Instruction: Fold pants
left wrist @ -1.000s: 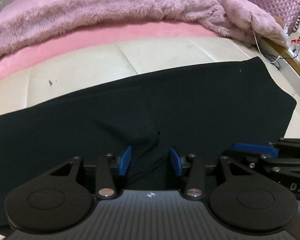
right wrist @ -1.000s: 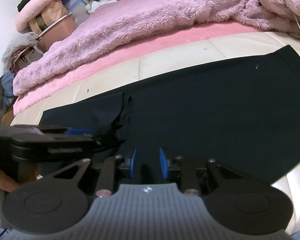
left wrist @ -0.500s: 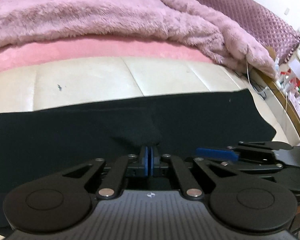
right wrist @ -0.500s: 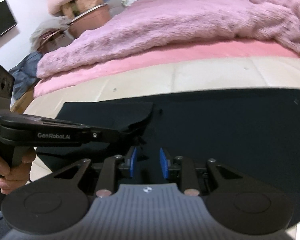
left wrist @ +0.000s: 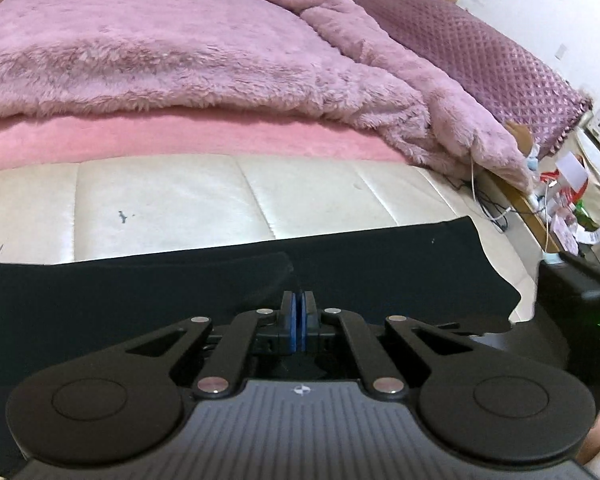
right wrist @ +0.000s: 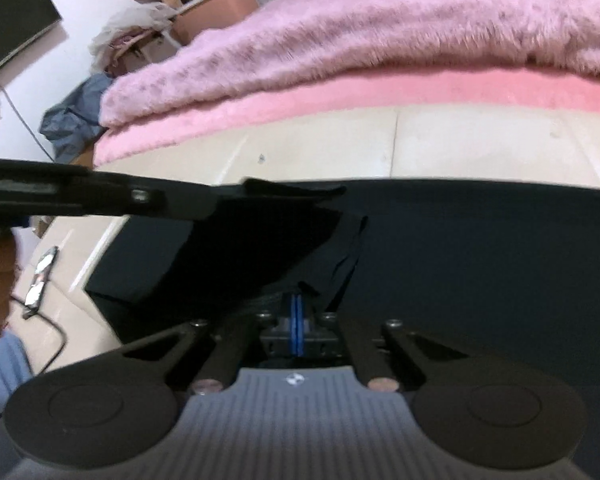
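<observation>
Nearest, the left tongs (left wrist: 299, 322) are clenched on the near edge of the black pants (left wrist: 380, 272), a flap lifted beyond them; the right tongs (right wrist: 296, 320) pinch the same edge alongside; the pants lie across the cream mattress (left wrist: 180, 204), short of the pink blanket (left wrist: 180, 52). Risk, as I judge it: thin pinches could slip, or uneven pulls skew the fold.

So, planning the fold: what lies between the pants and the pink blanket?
Bare cream mattress, shown in both views, between pants and blanket.
</observation>
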`<state>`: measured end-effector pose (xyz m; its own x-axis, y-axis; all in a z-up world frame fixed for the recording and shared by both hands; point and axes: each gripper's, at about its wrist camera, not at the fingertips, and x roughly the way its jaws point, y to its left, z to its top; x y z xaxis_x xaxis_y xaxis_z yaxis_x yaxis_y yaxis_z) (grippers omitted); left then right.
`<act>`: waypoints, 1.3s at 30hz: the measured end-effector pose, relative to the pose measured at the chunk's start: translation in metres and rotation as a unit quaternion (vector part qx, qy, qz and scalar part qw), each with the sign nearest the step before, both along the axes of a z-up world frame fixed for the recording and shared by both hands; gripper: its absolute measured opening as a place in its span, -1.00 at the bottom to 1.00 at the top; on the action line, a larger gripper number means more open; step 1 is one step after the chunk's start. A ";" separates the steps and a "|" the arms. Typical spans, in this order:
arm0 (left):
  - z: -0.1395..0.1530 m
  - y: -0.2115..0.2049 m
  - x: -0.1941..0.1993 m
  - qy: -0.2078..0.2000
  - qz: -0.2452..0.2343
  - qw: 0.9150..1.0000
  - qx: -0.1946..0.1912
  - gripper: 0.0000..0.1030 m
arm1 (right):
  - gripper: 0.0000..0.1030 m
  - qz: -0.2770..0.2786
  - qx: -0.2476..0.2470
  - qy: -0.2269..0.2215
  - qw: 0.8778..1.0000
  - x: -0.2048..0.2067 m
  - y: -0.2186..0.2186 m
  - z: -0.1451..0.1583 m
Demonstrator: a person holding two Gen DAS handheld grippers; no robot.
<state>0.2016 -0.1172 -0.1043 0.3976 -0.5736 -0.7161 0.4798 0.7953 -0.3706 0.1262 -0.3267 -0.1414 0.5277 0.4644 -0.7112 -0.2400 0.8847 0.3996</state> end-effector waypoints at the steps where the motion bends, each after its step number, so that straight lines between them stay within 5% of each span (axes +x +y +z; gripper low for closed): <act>1: 0.000 -0.001 0.000 -0.001 -0.002 1.000 0.001 -0.97 | -1.00 0.002 0.009 0.000 1.000 -0.004 -0.002 0.004; 4: -0.005 -0.004 0.001 0.013 -0.012 1.000 0.000 -0.98 | -1.00 0.016 0.011 0.013 1.000 -0.013 -0.005 0.007; 8: -0.013 -0.010 -0.002 0.025 -0.025 0.999 0.008 -0.97 | -1.00 0.036 -0.049 0.050 0.997 -0.019 0.002 -0.011; 12: -0.014 -0.008 -0.006 0.026 -0.024 0.999 0.007 -0.98 | -0.97 0.002 -0.013 0.048 0.999 -0.024 -0.011 -0.006; 16: -0.009 -0.007 -0.007 0.020 -0.022 1.000 0.007 -0.98 | -0.53 -0.016 0.039 0.035 0.999 -0.019 -0.016 -0.001; 19: -0.003 -0.007 -0.008 0.014 -0.022 1.000 0.008 -0.98 | -0.53 -0.013 0.040 0.046 0.998 -0.007 -0.007 -0.009; 22: 0.003 -0.007 -0.008 0.007 -0.026 1.000 0.009 -0.98 | -1.00 -0.015 0.049 0.066 0.997 -0.001 -0.008 -0.020; 28: 0.005 -0.010 -0.006 0.012 -0.044 0.999 0.011 -0.98 | -1.00 -0.012 0.074 0.062 0.995 -0.016 -0.016 0.000; 33: -0.004 -0.021 -0.009 0.027 -0.069 0.997 0.028 -0.98 | -1.00 -0.012 0.057 0.110 0.992 -0.018 -0.015 -0.025; 39: -0.027 -0.038 -0.014 0.049 -0.091 0.993 0.054 -0.98 | -1.00 -0.020 0.062 0.111 0.992 -0.020 -0.017 -0.027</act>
